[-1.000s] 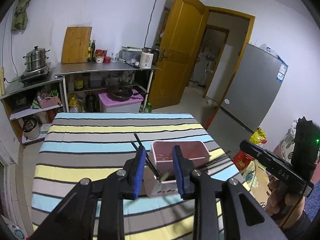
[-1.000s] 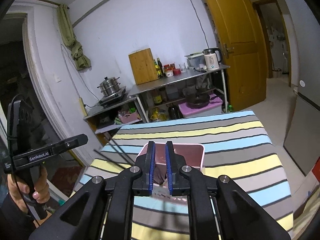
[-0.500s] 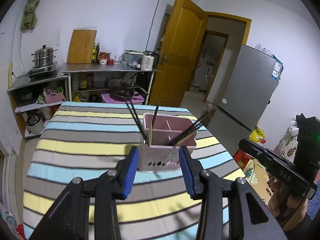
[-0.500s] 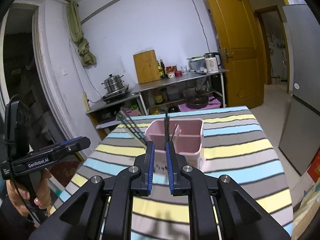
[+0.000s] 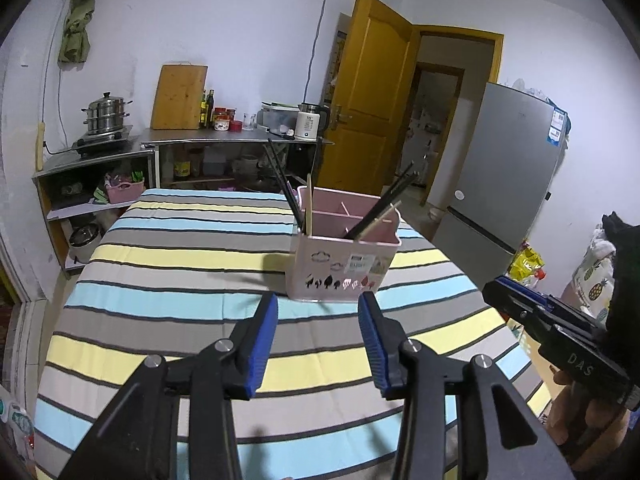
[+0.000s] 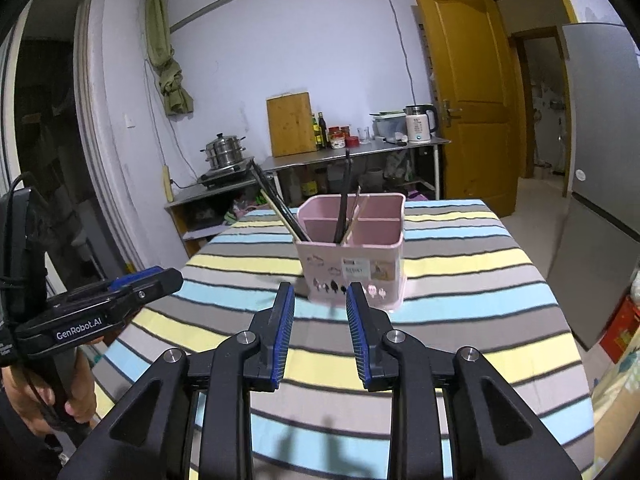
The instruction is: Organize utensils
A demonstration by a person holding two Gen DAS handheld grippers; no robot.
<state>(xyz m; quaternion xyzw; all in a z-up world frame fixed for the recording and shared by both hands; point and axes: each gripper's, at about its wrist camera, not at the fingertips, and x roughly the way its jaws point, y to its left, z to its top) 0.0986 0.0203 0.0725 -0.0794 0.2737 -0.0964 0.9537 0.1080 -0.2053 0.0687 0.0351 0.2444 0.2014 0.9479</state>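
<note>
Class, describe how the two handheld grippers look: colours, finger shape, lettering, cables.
Both grippers are black with blue ribbed pads on two angular fingers and silver pivot bolts. The left gripper reads "GenRobot.AI" on its side in the right wrist view, with a black cable by the handle. The right gripper shows "DAS" lettering in the left wrist view.

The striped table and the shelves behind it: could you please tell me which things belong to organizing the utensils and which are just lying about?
Part of the job:
pink utensil holder
black chopsticks
wooden chopsticks
left gripper
right gripper

Just lying about:
cutting board
steamer pot
kettle
fridge
</note>
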